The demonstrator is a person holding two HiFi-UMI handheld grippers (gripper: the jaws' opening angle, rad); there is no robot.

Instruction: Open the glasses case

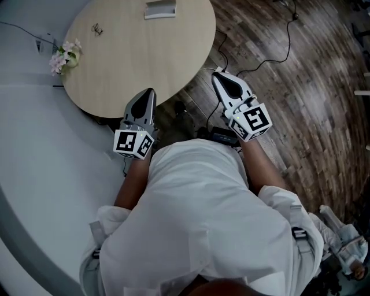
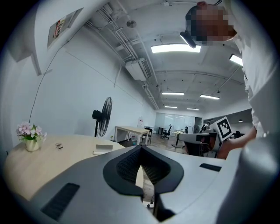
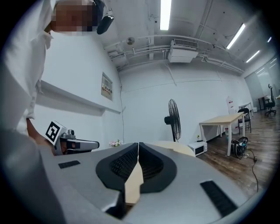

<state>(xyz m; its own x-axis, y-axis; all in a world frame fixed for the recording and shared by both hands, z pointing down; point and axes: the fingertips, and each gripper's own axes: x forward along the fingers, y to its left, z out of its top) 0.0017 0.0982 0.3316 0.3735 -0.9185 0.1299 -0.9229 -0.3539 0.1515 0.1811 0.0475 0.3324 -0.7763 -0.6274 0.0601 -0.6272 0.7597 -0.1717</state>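
Note:
The glasses case (image 1: 160, 8), a flat pale grey box, lies closed at the far edge of the round wooden table (image 1: 121, 69). In the left gripper view the case (image 2: 104, 150) is low on the tabletop ahead. My left gripper (image 1: 151, 91) hovers over the table's near edge, well short of the case, its jaws shut with nothing between them (image 2: 141, 149). My right gripper (image 1: 217, 73) hangs over the wooden floor just right of the table, shut and empty (image 3: 138, 144). Both point roughly level towards the table.
A small pair of glasses (image 1: 96, 28) and a pot of pink flowers (image 1: 65, 56) sit on the table's left part. Black cables (image 1: 272, 55) run across the floor at the right. A standing fan (image 2: 104, 118) and desks stand beyond the table.

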